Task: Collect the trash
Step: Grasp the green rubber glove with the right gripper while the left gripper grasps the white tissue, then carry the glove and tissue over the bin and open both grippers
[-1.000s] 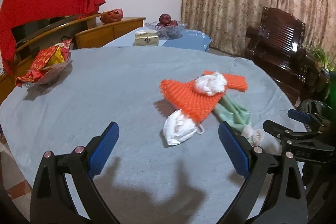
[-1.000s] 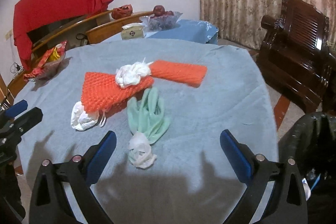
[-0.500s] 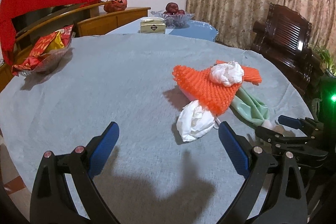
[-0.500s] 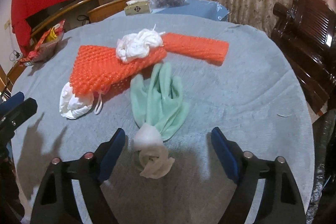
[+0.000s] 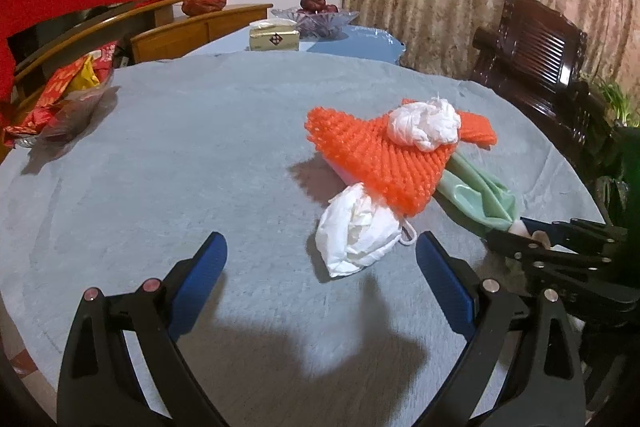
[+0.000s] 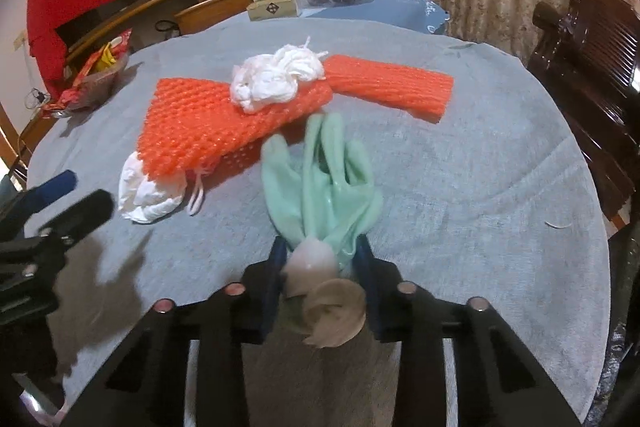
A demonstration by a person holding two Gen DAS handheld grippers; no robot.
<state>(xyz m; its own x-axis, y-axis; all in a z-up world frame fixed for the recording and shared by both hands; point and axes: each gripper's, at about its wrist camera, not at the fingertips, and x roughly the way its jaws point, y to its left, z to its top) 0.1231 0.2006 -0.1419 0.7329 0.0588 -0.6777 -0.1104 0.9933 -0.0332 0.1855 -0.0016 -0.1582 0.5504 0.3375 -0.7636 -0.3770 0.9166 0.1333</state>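
Note:
On the grey-clothed round table lie an orange foam net (image 5: 384,163) (image 6: 208,123), a second orange net strip (image 6: 392,89), a white tissue wad (image 5: 424,123) (image 6: 276,79) on top, a crumpled white mask (image 5: 356,231) (image 6: 148,191) and a mint-green rubber glove (image 5: 480,197) (image 6: 324,183). My right gripper (image 6: 320,263) is shut on the glove's pale cuff end (image 6: 320,279); it also shows in the left wrist view (image 5: 532,239). My left gripper (image 5: 320,267) is open, with the mask just ahead between its fingers; it also shows in the right wrist view (image 6: 64,203).
A bowl of red snack packets (image 5: 60,99) sits at the table's left edge. A tissue box (image 5: 274,37) and a fruit bowl (image 5: 314,19) stand on a blue table behind. A dark wooden chair (image 5: 536,55) stands right. A black bin bag (image 6: 624,307) is at the right edge.
My right gripper moved forward and closed on the glove's cuff. My left gripper moved closer to the white mask and stayed open.

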